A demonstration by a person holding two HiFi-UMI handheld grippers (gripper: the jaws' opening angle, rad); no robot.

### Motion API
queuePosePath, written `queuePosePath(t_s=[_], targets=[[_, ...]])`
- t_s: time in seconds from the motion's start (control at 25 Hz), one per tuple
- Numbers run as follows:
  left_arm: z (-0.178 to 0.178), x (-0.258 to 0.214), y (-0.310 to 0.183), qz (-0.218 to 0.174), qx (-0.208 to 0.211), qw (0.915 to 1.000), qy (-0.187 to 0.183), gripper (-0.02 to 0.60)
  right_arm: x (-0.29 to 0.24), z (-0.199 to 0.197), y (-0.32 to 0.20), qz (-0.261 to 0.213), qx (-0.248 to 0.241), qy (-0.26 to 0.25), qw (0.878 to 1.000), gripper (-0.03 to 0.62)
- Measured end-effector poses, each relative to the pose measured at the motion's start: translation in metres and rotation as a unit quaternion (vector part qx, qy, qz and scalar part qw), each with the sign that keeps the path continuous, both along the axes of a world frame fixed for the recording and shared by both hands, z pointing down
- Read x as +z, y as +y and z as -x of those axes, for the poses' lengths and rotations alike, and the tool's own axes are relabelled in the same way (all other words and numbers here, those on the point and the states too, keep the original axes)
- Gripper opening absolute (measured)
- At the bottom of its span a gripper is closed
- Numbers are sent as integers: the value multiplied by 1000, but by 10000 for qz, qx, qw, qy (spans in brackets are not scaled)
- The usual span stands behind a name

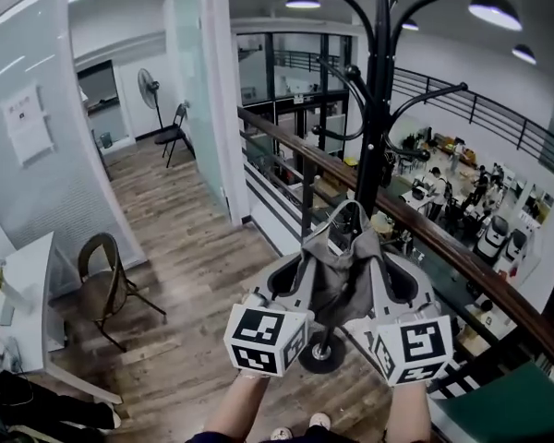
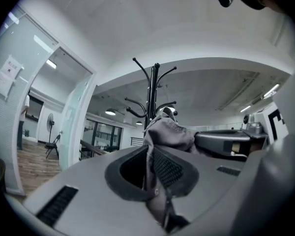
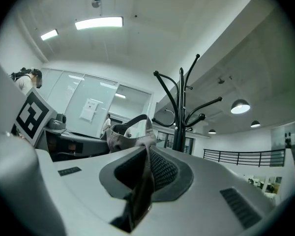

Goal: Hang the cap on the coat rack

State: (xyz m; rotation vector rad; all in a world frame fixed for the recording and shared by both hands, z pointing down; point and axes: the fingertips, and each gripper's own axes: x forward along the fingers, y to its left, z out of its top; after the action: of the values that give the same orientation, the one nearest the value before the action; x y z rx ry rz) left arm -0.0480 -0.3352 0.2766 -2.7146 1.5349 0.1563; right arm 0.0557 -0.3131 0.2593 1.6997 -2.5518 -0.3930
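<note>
Before coat rack (image 1: 380, 81): left gripper (image 2: 150, 156), right gripper (image 3: 147, 159) fingers each pinching cap (image 1: 342, 252) edge.

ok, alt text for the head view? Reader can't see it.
The left gripper and right gripper each clamp one side of a grey cap, holding it in front of a black coat rack by a wooden railing. The cap is not yet on a hook. A chair stands on the wood floor to the left.
</note>
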Motion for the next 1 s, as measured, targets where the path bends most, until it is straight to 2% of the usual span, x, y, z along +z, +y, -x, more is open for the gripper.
queuePosePath(t_s=[0.12,0.44,0.76,1.0], targets=[[1,-27,-9,-312,-84,9995,-70,31,-23,5,-7,-246,-71,103,9996,34],[5,-96,-16,-1032,-191,9943,163,31,-94,8,-16,-1039,-258,357,9936,34],[7,-142,-26,-1568,-350,9869,140,31,-139,10,-22,-1643,-327,583,9841,34],[8,-174,-25,-1883,-305,9816,124,31,-173,9,-23,-1995,-358,479,9781,34]])
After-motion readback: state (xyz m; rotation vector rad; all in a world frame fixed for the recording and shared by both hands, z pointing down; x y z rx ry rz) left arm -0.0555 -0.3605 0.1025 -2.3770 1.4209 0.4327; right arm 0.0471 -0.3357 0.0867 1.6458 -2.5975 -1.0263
